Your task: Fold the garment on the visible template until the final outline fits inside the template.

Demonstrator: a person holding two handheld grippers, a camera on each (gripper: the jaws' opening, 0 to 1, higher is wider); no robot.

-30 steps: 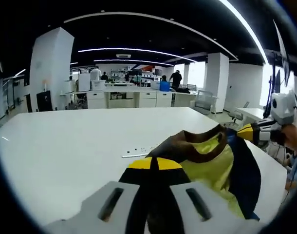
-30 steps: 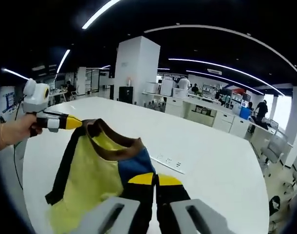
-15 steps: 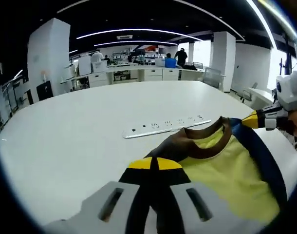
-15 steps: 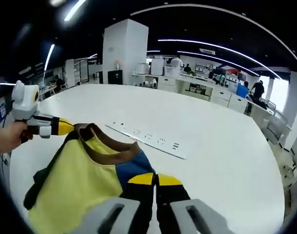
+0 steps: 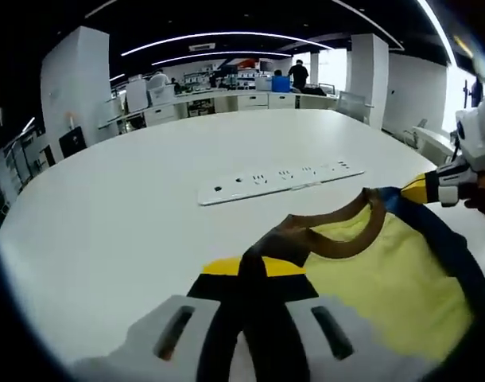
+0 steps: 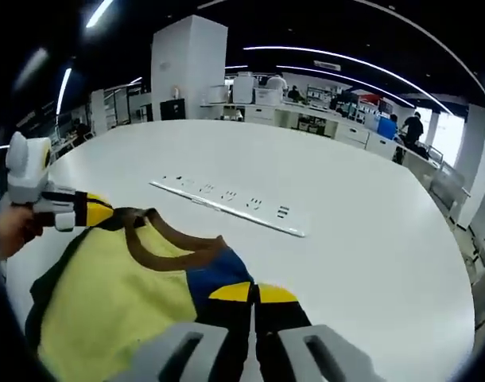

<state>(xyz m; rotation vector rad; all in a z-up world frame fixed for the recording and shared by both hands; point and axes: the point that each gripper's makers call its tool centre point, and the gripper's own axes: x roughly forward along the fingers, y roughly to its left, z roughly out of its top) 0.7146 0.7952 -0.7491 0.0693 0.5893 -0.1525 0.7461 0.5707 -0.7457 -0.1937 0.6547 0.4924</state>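
Down it comes: since a second ago the yellow T-shirt with brown collar and blue shoulder (image 5: 370, 267) has dropped from hanging crumpled to spread low over the white counter (image 5: 107, 231). The left tool (image 5: 254, 267) is clamped on the shoulder seam beside the collar; the right tool (image 6: 253, 293) pinches the blue shoulder (image 6: 219, 274). The cloth looks light and limp, so 2 shoulder grips suit it. A white power strip (image 6: 226, 205) lies beyond both tools.

Big white table (image 5: 107, 215), white power strip (image 5: 279, 180) flat on it, mid-table
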